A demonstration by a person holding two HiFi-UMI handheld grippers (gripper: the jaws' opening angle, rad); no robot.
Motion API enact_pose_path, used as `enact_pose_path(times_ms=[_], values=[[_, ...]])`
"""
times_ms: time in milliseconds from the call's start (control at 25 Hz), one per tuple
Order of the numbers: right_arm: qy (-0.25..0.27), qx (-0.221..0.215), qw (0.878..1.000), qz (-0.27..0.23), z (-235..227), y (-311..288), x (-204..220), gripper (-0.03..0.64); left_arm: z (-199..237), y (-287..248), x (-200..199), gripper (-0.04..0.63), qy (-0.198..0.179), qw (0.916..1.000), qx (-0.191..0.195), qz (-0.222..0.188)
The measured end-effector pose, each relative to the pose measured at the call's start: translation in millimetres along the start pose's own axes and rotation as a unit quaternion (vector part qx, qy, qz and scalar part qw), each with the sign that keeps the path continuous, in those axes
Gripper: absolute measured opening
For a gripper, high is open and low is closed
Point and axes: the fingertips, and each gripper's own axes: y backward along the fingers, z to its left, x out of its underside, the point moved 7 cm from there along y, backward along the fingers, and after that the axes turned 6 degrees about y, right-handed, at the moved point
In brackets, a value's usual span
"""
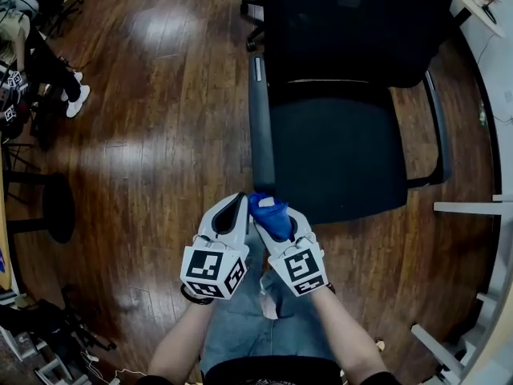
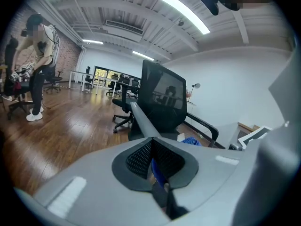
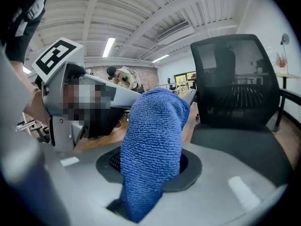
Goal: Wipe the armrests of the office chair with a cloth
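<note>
Seen from steeply above, a black office chair point(image 1: 337, 135) stands on a wooden floor point(image 1: 160, 95), its seat turned toward the wearer. Two white grippers are held side by side just in front of the seat's edge.

The right hand-held gripper point(image 1: 272, 212) is clamped on a blue cloth point(image 1: 270, 216), which bulges out of the jaws in a rounded wad. In the right gripper view the terry cloth point(image 3: 153, 149) fills the gap between the jaws. The left hand-held gripper point(image 1: 231, 215) has its jaws together on nothing identifiable; only a thin blue sliver shows in the seam.

The nearer armrest point(image 1: 260, 127), a long dark pad, runs away just beyond the cloth. The other armrest point(image 1: 438, 127) is well apart on the chair's far side.

Wiping appears not yet begun. To do it well, the wad should probably be pressed flat on the nearer armrest's front end. It can then be drawn along the full length with steady pressure and a firm grip, so the cloth does not slip out. The left gripper could brace the chair, which may roll.
</note>
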Motion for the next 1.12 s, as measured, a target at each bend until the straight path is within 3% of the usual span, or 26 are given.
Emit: enact_pose_path(times_ms=[280,480,680,1120], values=[[-0.038,-0.004,0.999,0.035,3.7,-16.2,55.4,0.137,5.5,-4.6,41.2,0.006,0.004,0.9992,-0.006,0.04],[-0.045,-0.003,0.998,0.037,-3.6,-20.7,66.9,0.137,1.8,-10.9,54.2,0.006,0.002,0.9986,-0.002,0.054],[-0.045,-0.002,0.999,0.026,-2.7,-2.2,42.1,0.137,-9.9,-11.1,39.3,0.006,-0.008,0.9983,0.006,0.057],[-0.032,0.033,0.999,-0.014,-34.6,36.6,-53.3,0.137,-43.0,-12.9,-49.2,0.006,-0.025,0.9992,0.027,0.016]])
